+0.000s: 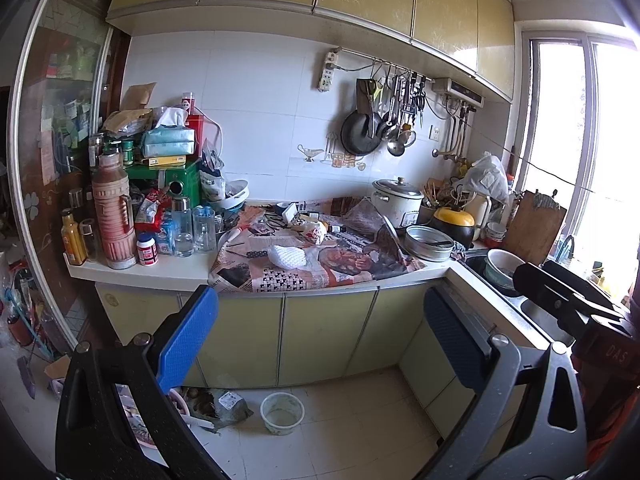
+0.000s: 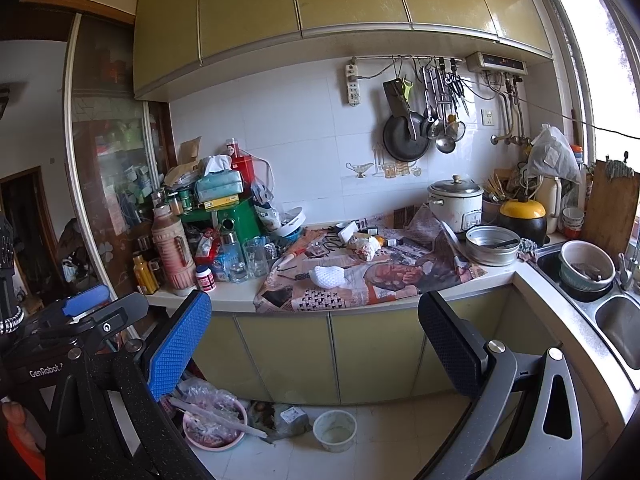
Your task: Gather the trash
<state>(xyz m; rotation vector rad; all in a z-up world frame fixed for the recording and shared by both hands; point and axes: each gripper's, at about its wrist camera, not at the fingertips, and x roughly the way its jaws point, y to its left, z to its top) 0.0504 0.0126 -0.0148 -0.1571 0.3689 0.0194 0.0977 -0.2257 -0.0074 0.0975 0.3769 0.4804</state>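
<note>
Both tools wide, empty; cabinet doors ahead, cluttered counter above.

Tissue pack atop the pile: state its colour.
Pale teal tissue pack with white tissue sticking out; clearest in the right wrist view.

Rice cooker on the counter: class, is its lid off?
No. The rice cooker has its metal lid seated on top, knob up, beside the round metal tin.
</note>
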